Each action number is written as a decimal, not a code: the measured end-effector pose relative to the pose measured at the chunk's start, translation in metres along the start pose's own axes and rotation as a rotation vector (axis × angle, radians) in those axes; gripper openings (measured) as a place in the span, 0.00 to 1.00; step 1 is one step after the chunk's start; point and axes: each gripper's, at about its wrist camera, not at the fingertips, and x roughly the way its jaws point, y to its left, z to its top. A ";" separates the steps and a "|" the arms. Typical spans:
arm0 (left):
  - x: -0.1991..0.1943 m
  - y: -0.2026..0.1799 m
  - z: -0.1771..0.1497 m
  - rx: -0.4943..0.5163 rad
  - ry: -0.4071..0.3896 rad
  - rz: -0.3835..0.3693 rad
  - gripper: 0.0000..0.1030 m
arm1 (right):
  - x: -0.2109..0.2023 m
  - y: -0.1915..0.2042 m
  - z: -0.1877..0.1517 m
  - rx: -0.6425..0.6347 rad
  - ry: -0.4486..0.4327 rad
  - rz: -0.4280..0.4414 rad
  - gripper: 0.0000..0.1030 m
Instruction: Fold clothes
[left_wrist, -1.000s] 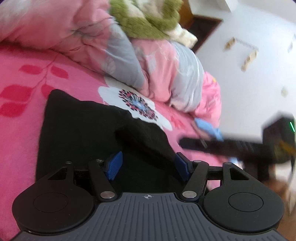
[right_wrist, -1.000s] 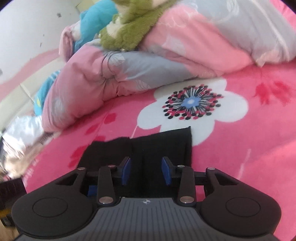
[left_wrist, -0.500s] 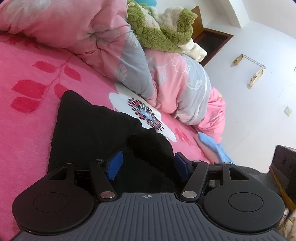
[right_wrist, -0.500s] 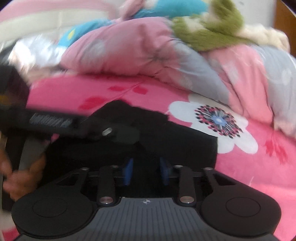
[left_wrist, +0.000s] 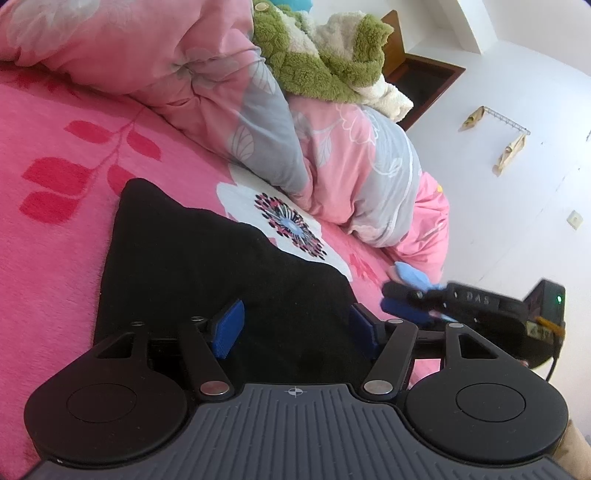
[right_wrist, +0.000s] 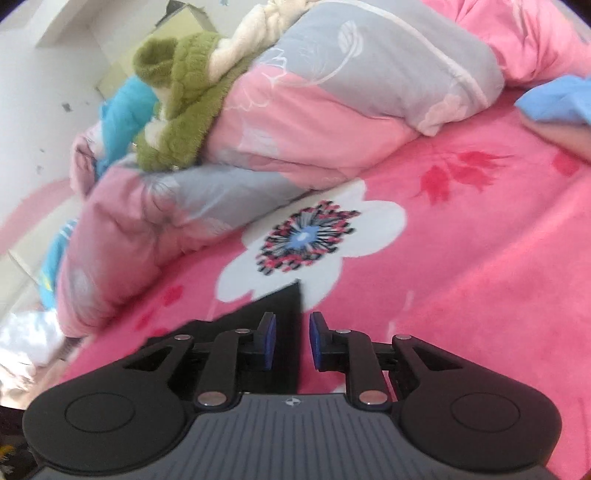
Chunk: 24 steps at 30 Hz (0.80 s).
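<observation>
Bed (left_wrist: 55, 258) is carrying a black garment (left_wrist: 221, 266) lying flat just beside the white flower print (right_wrist: 310, 236). Left view is showing most of the garment under the left gripper (left_wrist: 295, 325), jaws standing wide with nothing pinched, plus the right gripper (left_wrist: 410, 306), marked "DAS". Right view is catching only one garment corner (right_wrist: 284, 302), sitting between that gripper's narrow, opening jaws.
</observation>
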 end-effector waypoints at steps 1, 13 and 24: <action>0.001 -0.002 0.000 0.007 0.006 0.007 0.61 | 0.004 0.003 0.001 -0.012 0.007 0.007 0.33; 0.007 -0.029 0.003 0.177 0.092 0.097 0.65 | 0.051 0.031 0.000 -0.187 0.071 -0.007 0.06; 0.012 -0.036 -0.002 0.244 0.102 0.124 0.65 | 0.056 0.034 0.003 -0.264 -0.001 -0.044 0.03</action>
